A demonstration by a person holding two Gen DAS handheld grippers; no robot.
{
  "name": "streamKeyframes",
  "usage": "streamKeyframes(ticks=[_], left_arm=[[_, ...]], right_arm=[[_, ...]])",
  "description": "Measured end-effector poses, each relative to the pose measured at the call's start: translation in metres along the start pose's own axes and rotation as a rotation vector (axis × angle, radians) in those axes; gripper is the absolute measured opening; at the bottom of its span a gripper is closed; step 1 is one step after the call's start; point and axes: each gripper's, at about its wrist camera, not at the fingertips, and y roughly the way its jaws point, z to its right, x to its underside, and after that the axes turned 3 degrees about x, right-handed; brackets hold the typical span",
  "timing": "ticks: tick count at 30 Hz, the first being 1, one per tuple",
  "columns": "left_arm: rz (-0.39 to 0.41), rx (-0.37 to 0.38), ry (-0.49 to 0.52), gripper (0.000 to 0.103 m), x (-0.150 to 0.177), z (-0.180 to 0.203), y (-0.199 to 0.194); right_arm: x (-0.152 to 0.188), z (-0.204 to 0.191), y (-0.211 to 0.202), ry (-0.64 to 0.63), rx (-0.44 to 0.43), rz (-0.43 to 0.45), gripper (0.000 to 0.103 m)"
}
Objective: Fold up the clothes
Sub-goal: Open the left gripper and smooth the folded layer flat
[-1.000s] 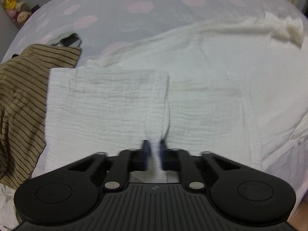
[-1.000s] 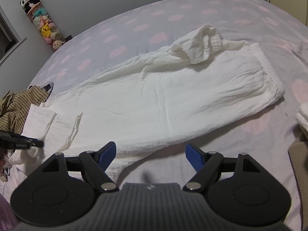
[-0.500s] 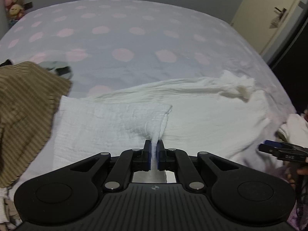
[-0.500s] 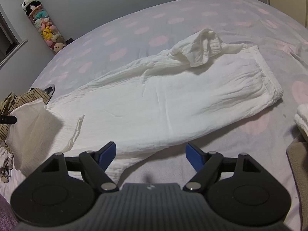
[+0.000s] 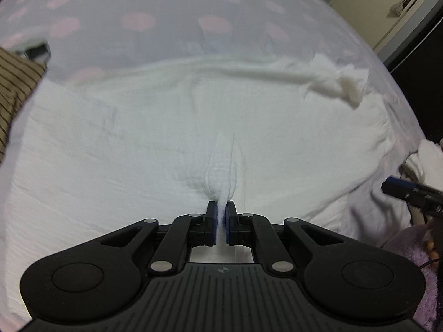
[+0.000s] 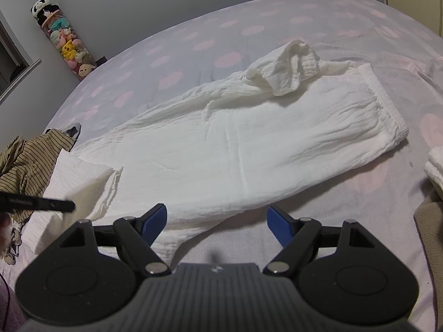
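Observation:
White crinkled trousers (image 6: 249, 149) lie lengthwise across the bed, waistband (image 6: 387, 105) at the right, one leg bunched at the far edge (image 6: 288, 69). My left gripper (image 5: 220, 215) is shut on the hem end of the trousers (image 5: 221, 171) and holds that end lifted and doubled over the rest. In the right wrist view this gripper shows as a dark bar at the left (image 6: 38, 203), with the raised flap (image 6: 80, 171) beside it. My right gripper (image 6: 217, 221) hangs open above the near edge of the trousers, nothing between its fingers.
A brown striped garment (image 6: 27, 160) lies crumpled at the left. The bedsheet (image 6: 221, 36) is lilac with pink dots. More white cloth (image 6: 434, 166) and a beige fabric (image 6: 432, 221) sit at the right edge. A tube of plush toys (image 6: 69, 44) stands by the wall.
My left gripper has lifted the pinched hem end and carried it rightwards over the trousers, so the flap now stands raised. The right gripper has stayed still and open.

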Motion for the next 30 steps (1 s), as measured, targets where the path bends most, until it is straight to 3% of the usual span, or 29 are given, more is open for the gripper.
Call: streamKeyframes(ticks=[6, 9, 13, 16, 19, 23, 30], left_arm=[[-0.037, 0.094, -0.104, 0.021, 0.008, -0.012, 0.011], [-0.014, 0.112, -0.08, 0.025, 0.008, -0.007, -0.005], [0.079, 0.009, 0.0, 0.039, 0.004, -0.004, -0.042], [0.064, -0.173, -0.017, 0.039, 0.003, -0.021, -0.05], [0.003, -0.217, -0.097, 0.038, 0.008, -0.045, -0.041], [-0.089, -0.134, -0.183, 0.035, 0.026, -0.052, -0.024], [-0.189, -0.027, -0.089, 0.035, 0.045, -0.01, -0.021]], right_arm=[[0.0, 0.0, 0.0, 0.003, -0.001, 0.0, 0.082], [0.0, 0.0, 0.0, 0.005, -0.002, -0.001, 0.082], [0.0, 0.0, 0.0, 0.004, -0.001, 0.001, 0.082], [0.0, -0.001, -0.001, 0.001, 0.0, 0.003, 0.082], [0.0, -0.001, -0.001, -0.002, 0.001, 0.005, 0.082], [0.0, -0.001, -0.002, 0.0, 0.0, 0.009, 0.082], [0.0, -0.001, -0.004, -0.003, 0.0, 0.009, 0.083]])
